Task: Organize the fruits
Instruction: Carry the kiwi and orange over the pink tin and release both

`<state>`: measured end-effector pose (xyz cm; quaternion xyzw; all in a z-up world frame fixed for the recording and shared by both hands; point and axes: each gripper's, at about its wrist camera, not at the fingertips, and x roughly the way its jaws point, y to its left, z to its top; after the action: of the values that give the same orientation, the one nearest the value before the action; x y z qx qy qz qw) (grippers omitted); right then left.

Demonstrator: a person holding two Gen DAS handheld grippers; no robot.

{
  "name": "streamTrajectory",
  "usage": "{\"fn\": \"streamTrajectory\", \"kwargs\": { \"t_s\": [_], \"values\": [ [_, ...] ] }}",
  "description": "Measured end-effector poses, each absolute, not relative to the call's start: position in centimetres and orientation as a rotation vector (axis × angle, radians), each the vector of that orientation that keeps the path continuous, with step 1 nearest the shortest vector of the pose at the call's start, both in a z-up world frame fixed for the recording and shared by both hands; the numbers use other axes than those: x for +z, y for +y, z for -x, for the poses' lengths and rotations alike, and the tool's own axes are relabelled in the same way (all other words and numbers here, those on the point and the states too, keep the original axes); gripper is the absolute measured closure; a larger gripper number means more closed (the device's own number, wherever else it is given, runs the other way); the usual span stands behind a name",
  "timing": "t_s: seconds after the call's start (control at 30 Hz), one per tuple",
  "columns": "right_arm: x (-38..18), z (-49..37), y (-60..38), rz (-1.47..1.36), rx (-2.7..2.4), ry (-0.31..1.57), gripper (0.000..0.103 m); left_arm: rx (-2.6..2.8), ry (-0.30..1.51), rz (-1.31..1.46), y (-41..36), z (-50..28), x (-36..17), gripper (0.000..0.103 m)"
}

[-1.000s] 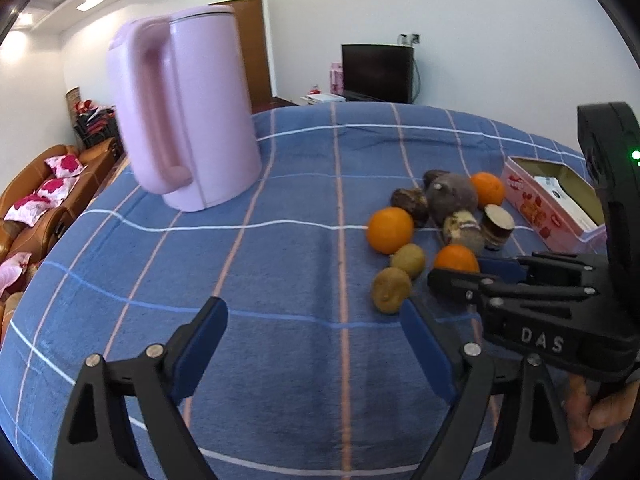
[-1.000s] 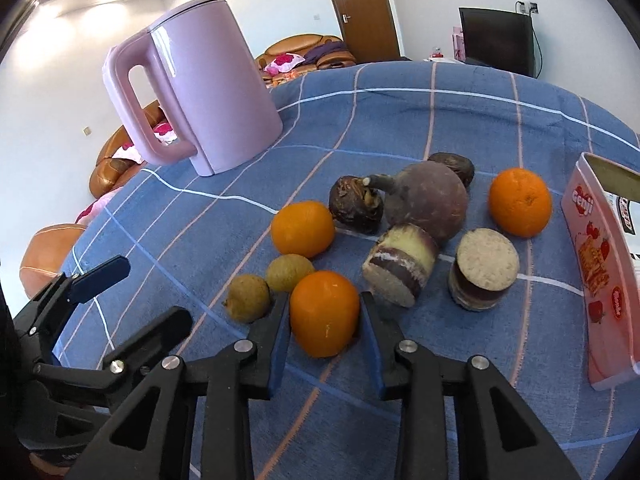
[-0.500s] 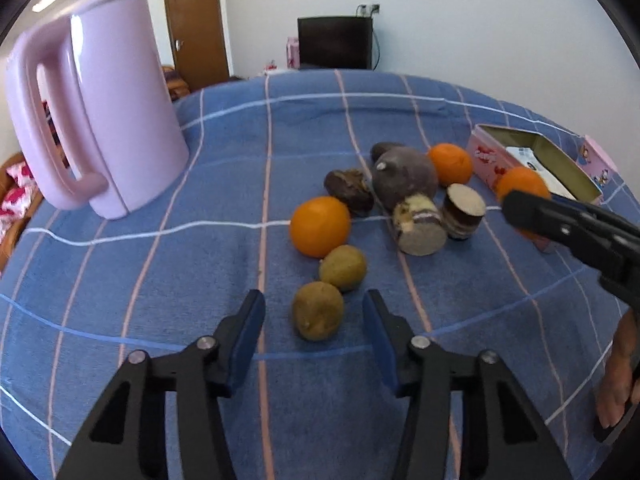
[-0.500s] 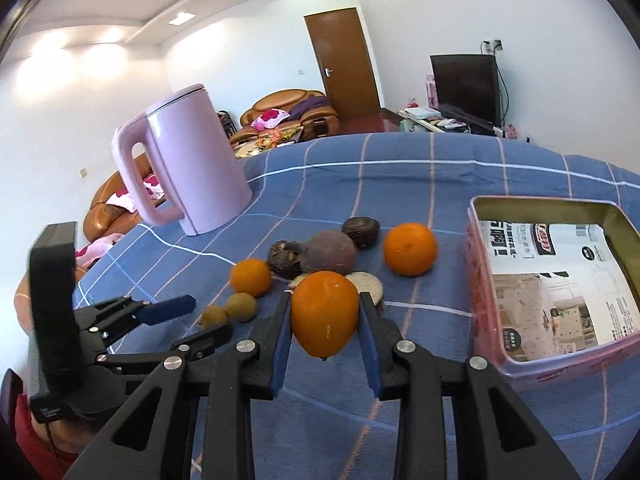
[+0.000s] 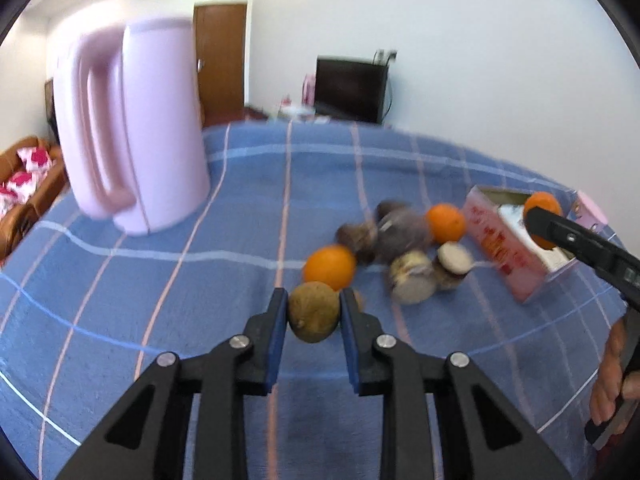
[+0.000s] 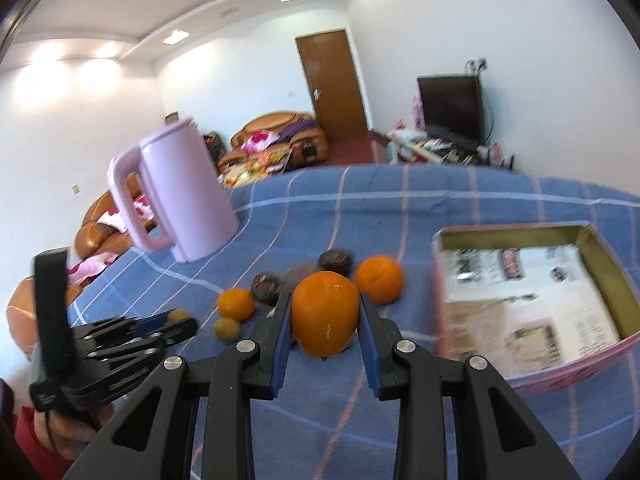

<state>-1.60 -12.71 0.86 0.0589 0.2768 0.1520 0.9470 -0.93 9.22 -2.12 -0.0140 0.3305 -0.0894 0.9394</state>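
My left gripper [image 5: 314, 312] is shut on a small brown-green fruit [image 5: 314, 314] and holds it above the blue checked cloth. My right gripper [image 6: 325, 322] is shut on an orange [image 6: 325, 314], held in the air left of the open pink tin box [image 6: 528, 240]; from the left wrist view that orange [image 5: 542, 204] hangs over the box [image 5: 508, 248]. On the cloth lie two more oranges [image 5: 330, 267] [image 5: 445, 223], a second small brown fruit [image 6: 227, 328], dark purple fruits [image 5: 400, 232] and two cut pieces [image 5: 412, 282].
A tall pink kettle [image 5: 132, 128] stands at the back left of the table. The pink box has printed paper lining its bottom [image 6: 520, 292]. A sofa [image 6: 280, 140], a door and a TV lie beyond the table.
My left gripper has closed on the small brown fruit and lifted it. My right gripper has carried its orange higher and toward the pink box.
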Motion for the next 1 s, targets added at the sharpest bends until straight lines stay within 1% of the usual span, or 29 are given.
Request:
{"fn": "streamTrajectory", "kwargs": {
  "t_s": [0.17,0.33,0.63,0.77,0.9,1.0],
  "values": [
    [1.9,1.8,-16.4,-0.090,0.199,0.489,0.070,-0.267,0.573,0.009,5.2,1.6,0.2,0.076],
    [1.8,1.6,-20.6,-0.061,0.086,0.475,0.070,-0.362,0.561,-0.007,-0.4,0.2,1.1,0.076],
    [0.6,0.4,-26.9,-0.002,-0.018,0.520,0.070,-0.495,0.603,-0.017,-10.6,-2.2,1.0,0.076],
    [-0.2,0.0,-28.0,0.004,-0.014,0.554,0.070,-0.486,0.654,-0.031,-14.2,-3.6,-0.2,0.076],
    [-1.1,-0.6,-28.2,0.043,-0.016,0.602,0.069,-0.475,0.700,-0.030,-15.4,-4.5,-1.3,0.076],
    [-1.9,-1.1,-28.5,0.035,-0.006,0.636,0.069,-0.461,0.702,-0.055,-15.6,-4.6,-1.9,0.076]
  ]
}}
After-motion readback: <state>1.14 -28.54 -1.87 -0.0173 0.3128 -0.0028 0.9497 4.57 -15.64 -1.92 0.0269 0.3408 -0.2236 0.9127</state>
